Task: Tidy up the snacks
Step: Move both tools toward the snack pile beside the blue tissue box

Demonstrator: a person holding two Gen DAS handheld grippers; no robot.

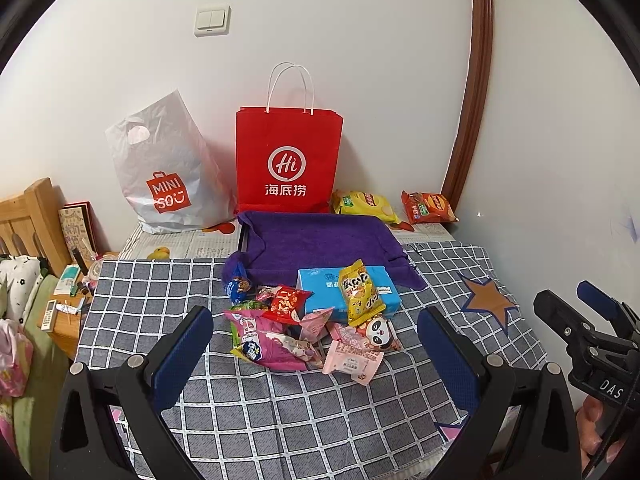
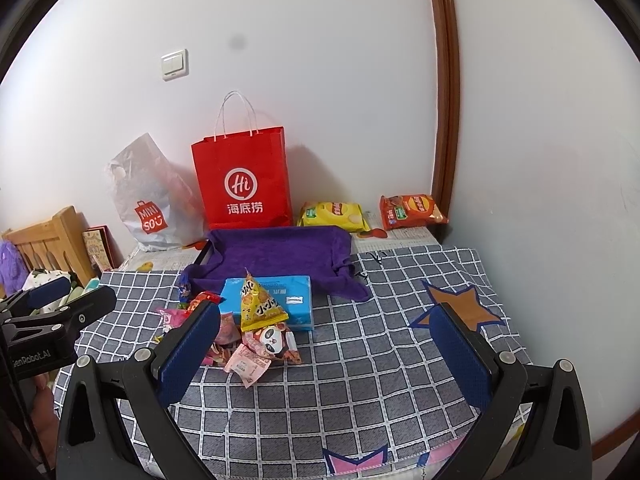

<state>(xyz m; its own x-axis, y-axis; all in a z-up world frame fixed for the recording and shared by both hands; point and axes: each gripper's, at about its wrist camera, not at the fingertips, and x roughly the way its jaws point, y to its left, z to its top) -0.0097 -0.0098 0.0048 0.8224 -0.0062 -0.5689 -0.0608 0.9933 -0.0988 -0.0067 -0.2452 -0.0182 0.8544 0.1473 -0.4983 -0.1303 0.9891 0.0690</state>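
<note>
Both tongs, left (image 1: 316,344) and right (image 2: 326,344), gape wide, empty, above checked-cloth bench (image 2: 360,380); heaped small foil snack packets (image 1: 280,328), perhaps nine, beside light-blue tissue pack (image 1: 320,288).

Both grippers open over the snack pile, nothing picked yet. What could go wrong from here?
1. The snack pile is overlapped packets; the open left gripper may pinch two at once.
2. The yellow packet leans on the blue box; moving the box would likely tip it.
3. The right gripper is close beside; both reaching in could collide.
</note>
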